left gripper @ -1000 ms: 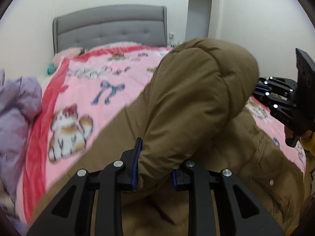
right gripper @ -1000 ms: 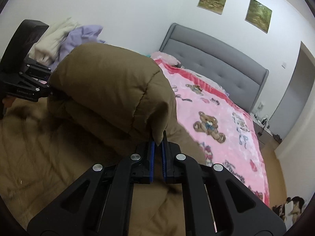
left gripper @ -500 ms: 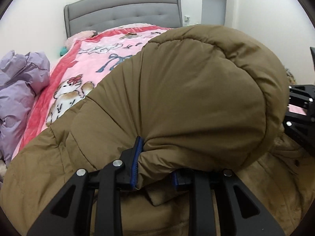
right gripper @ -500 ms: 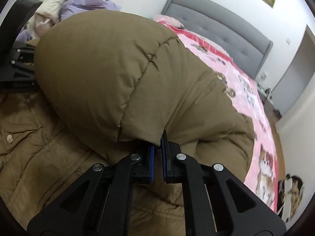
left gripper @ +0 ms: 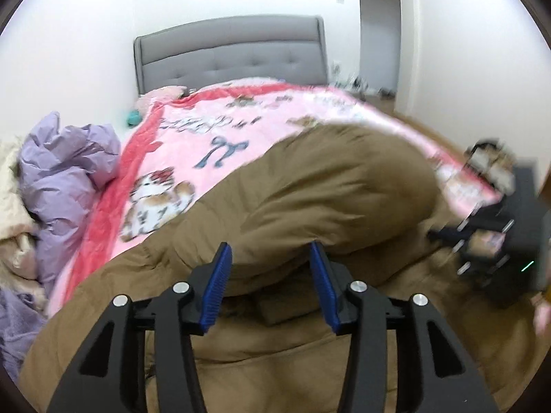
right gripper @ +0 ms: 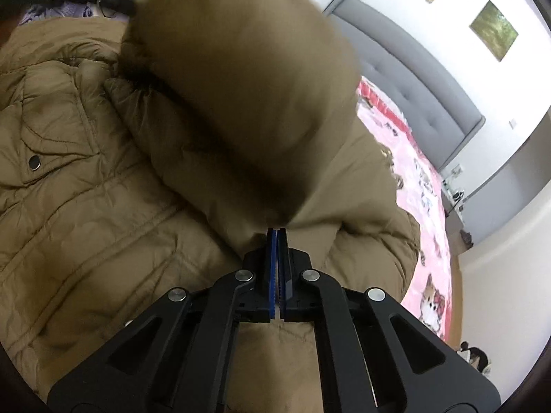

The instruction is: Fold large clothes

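Note:
A large brown padded coat (left gripper: 330,186) lies spread on the bed, its upper part folded over into a thick roll (right gripper: 241,79). My left gripper (left gripper: 268,258) is opening. The roll's edge sits between and just beyond its blue pads (left gripper: 220,275), which do not press on it. My right gripper (right gripper: 277,234) is shut on a thin edge of the coat at the roll's near end. It also shows blurred at the right of the left wrist view as the right gripper (left gripper: 482,237). A snap button (right gripper: 34,162) marks the coat's pocket flap.
A pink cartoon blanket (left gripper: 213,137) covers the bed below a grey padded headboard (left gripper: 234,55). A heap of lilac and cream clothes (left gripper: 65,179) lies at the bed's left side. A doorway (left gripper: 378,27) and bare floor are at the far right.
The left jaws have spread and let go of the coat's fold, and the gripper has drawn back. The raised fold has sunk onto the coat. The right gripper has come down, still gripping.

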Available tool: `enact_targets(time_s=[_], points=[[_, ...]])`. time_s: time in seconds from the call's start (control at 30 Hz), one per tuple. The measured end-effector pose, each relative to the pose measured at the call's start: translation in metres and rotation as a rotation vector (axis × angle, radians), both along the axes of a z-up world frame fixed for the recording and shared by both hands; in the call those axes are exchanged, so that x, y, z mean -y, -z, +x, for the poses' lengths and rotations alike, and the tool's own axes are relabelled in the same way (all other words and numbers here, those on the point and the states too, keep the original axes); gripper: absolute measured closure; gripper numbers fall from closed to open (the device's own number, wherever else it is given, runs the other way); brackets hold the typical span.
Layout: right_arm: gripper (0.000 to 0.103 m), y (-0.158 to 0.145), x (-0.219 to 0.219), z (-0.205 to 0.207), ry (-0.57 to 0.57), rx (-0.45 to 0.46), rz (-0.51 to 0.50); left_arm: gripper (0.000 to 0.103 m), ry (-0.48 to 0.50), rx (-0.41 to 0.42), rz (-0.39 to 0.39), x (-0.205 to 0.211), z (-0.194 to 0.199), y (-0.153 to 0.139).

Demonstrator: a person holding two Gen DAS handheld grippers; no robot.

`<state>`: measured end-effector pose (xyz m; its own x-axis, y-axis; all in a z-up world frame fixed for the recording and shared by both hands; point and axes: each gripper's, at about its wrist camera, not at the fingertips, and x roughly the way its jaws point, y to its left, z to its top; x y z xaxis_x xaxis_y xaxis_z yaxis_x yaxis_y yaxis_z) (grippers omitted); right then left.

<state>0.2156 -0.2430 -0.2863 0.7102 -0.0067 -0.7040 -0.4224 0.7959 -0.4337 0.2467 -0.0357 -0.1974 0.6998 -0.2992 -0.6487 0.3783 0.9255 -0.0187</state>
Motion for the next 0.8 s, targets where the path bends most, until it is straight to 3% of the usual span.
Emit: enact_targets(time_s=[0.1,0.13,0.2,0.27,0.37,0.43,0.53,0.63,0.7,0.8], points=[[0.098,-0.017,0.01,-0.005,-0.018,-0.009,0.074,0.054,0.012,0.045,-0.06,0.003,0.007,-0.028],[0.096,-0.027,0.016,-0.007,-0.018,-0.005,0.117,0.047,0.011,0.066,-0.09,0.005,0.013,-0.041],[0.076,-0.053,0.024,-0.011,-0.001,0.01,0.239,0.037,0.017,0.094,-0.148,0.01,0.029,-0.059],[0.067,-0.083,0.033,-0.004,0.036,0.043,0.343,0.032,0.016,0.095,-0.162,0.019,0.053,-0.071],[0.061,-0.118,0.047,0.028,0.103,0.065,0.483,0.032,-0.006,0.003,-0.176,0.034,0.097,-0.066],[0.06,-0.126,0.052,0.06,0.104,0.032,0.583,0.032,-0.044,-0.105,-0.22,0.042,0.122,-0.048],[0.06,-0.113,0.05,0.101,0.127,-0.017,0.656,0.032,-0.099,-0.189,-0.25,0.045,0.129,-0.019],[0.061,-0.078,0.042,0.117,0.137,-0.12,0.708,0.032,-0.172,-0.255,-0.192,0.042,0.117,0.019],[0.059,-0.053,0.034,0.108,0.122,-0.171,0.682,0.032,-0.21,-0.303,-0.13,0.042,0.104,0.046],[0.055,-0.021,0.009,0.077,0.07,-0.173,0.529,0.032,-0.198,-0.261,-0.027,0.049,0.082,0.064]])
